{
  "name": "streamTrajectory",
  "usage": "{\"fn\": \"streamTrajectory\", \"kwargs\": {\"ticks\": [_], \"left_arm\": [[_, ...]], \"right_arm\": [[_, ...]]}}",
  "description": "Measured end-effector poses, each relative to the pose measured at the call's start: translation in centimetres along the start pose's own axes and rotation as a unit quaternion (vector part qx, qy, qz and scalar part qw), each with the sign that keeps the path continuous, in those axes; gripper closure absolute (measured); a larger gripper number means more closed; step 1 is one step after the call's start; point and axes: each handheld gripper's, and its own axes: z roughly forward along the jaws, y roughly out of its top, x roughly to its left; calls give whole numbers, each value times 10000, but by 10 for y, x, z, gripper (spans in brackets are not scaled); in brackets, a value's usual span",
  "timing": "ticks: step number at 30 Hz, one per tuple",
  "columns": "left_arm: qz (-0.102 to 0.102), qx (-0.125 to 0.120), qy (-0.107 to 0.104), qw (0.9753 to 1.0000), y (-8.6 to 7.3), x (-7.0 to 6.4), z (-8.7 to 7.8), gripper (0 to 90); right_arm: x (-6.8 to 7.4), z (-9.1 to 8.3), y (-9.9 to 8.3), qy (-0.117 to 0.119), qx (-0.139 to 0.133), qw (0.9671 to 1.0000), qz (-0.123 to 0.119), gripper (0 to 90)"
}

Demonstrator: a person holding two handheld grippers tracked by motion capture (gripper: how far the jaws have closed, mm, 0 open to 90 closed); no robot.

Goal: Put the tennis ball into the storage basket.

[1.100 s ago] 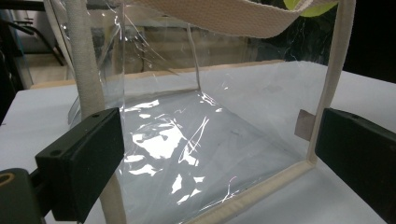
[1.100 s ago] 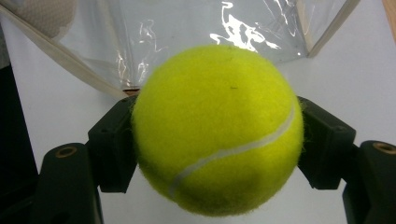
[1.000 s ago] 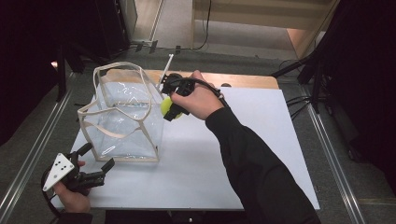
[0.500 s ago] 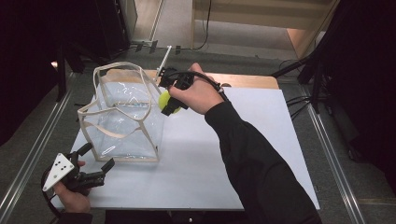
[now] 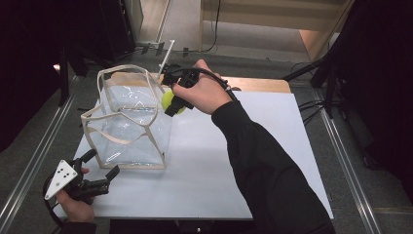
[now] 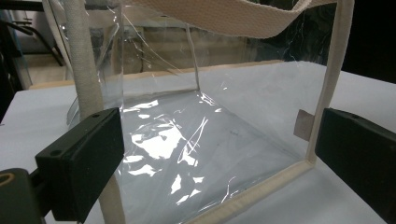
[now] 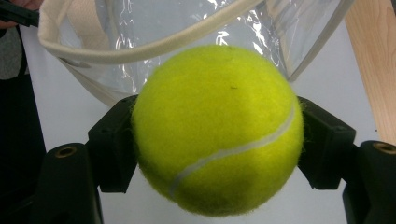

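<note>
Right tool (image 5: 171, 103) is clamped on a yellow tennis ball (image 5: 168, 100), its two black jaws pressing the ball's sides, as the right gripper view shows with the tennis ball (image 7: 217, 130) held just at the cream-trimmed rim of the bag. It hangs above the bench, at the upper right edge of the bag's mouth, with the person's dark-sleeved arm (image 5: 265, 165) reaching in from the lower right.

Largest of all is the white bench (image 5: 243, 161), with a strip of bare wood along its far edge. On its left part stands a clear plastic tote bag (image 5: 127, 129), upright, mouth up, with cream webbing trim and two looped handles (image 5: 124, 73). The ball is beside the bag's upper rim, held off the bench.

Left tool (image 5: 95, 173) sits at the near left corner of the bench, jaws spread wide and gripping nothing; in the left gripper view they frame the near wall of the bag (image 6: 196, 140) without touching it.
</note>
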Motion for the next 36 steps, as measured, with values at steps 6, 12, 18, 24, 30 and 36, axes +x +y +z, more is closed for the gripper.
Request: {"fn": "streamTrajectory", "kwargs": {"ticks": [6, 12, 18, 24, 30, 36], "left_arm": [[6, 5, -4, 10000, 0, 0, 0, 13], [8, 9, -1, 10000, 0, 0, 0, 13], [6, 4, -8, 10000, 0, 0, 0, 13], [22, 1, -19, 10000, 0, 0, 0, 13], [9, 6, -40, 10000, 0, 0, 0, 13], [12, 22, -39, 10000, 0, 1, -1, 13]], "right_arm": [[1, -4, 6, -4, -37, 10000, -53, 238], [2, -6, 10, -19, -27, 10000, -64, 238], [3, -8, 18, -31, -20, 9999, -111, 238], [1, -7, 25, 2, -12, 9999, -137, 238], [3, -8, 32, -23, -29, 9999, -166, 238], [6, -10, 40, -41, -37, 9998, -215, 238]]}}
